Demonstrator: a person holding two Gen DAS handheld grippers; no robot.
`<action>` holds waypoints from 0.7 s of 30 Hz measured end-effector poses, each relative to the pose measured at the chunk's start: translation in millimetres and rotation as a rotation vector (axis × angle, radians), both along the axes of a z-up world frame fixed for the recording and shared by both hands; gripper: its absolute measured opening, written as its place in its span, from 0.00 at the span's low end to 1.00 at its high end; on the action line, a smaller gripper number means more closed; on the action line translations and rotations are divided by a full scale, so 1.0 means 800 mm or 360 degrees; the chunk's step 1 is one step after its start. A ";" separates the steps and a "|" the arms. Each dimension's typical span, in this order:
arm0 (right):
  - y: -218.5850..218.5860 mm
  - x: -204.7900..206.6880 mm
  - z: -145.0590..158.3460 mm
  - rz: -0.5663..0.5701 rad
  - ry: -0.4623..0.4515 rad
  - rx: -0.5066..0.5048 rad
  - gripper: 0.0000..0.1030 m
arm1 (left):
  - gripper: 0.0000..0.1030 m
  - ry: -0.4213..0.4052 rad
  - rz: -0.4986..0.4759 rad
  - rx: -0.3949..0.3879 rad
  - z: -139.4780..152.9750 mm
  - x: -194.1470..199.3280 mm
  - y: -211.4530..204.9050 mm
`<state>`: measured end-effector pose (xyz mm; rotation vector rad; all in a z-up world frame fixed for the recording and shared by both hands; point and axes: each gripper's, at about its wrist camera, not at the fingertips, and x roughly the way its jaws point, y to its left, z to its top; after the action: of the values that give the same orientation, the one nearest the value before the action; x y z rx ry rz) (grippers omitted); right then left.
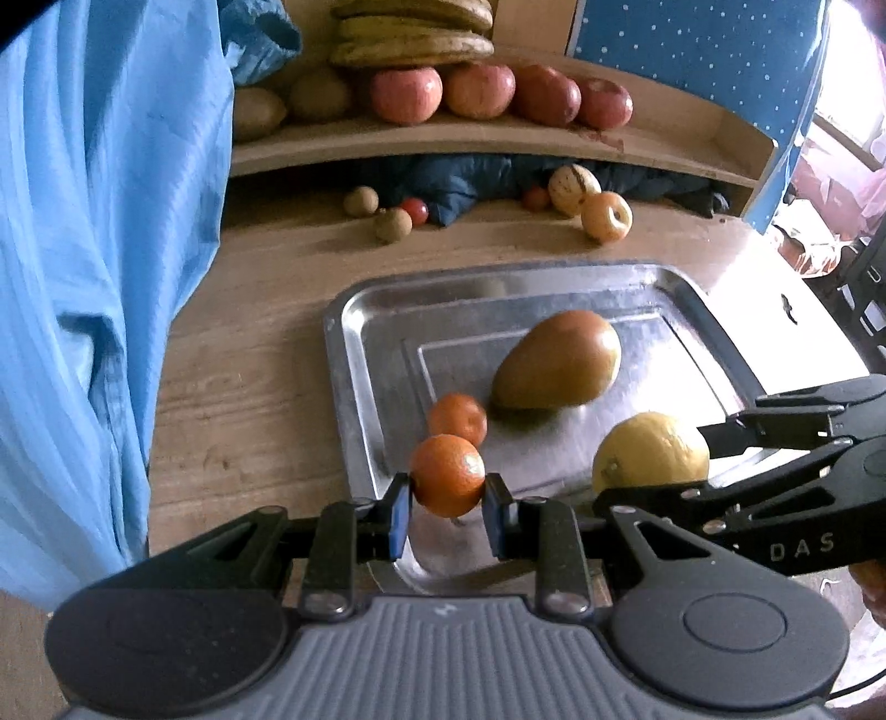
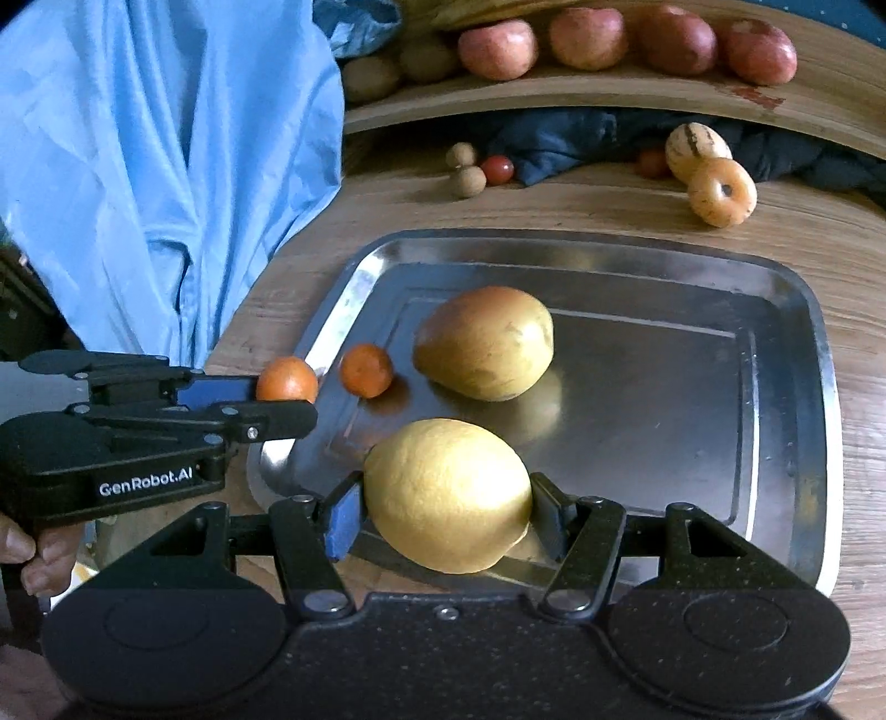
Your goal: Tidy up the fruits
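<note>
Over the steel tray [image 2: 786,310], left gripper [image 1: 447,501] pinches a tangerine [image 1: 447,475], right gripper [image 2: 446,507] clamps a lemon [image 2: 447,493]; either round fruit may roll off on release.

You have a blue cloth [image 1: 99,266] hanging at the left edge of the wooden table [image 1: 249,354], draped past the end of the wooden shelf [image 1: 443,138] that runs along the table's back. Under that shelf, a dark blue bundle of fabric [image 1: 459,183] lies crumpled on the table. Above the shelf's right end hangs a blue fabric with white dots [image 1: 703,50].
</note>
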<state>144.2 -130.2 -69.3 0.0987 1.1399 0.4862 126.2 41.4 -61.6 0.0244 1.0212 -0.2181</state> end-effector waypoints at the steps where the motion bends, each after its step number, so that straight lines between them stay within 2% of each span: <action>1: 0.000 -0.001 0.000 0.0002 -0.0001 -0.0002 0.61 | 0.29 0.0011 0.0003 -0.0005 -0.002 -0.001 0.000; 12: 0.003 -0.002 -0.004 0.0029 -0.0043 -0.0035 0.62 | 0.29 0.0069 0.0034 0.0000 -0.014 -0.014 -0.001; 21: 0.005 -0.004 -0.006 0.0012 -0.0063 -0.0046 0.62 | 0.29 0.0053 0.0023 0.0035 -0.016 -0.020 -0.007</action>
<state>140.6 -126.2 -74.2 0.0595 1.1082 0.4761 109.9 35.7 -74.7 0.0334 1.0568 -0.1945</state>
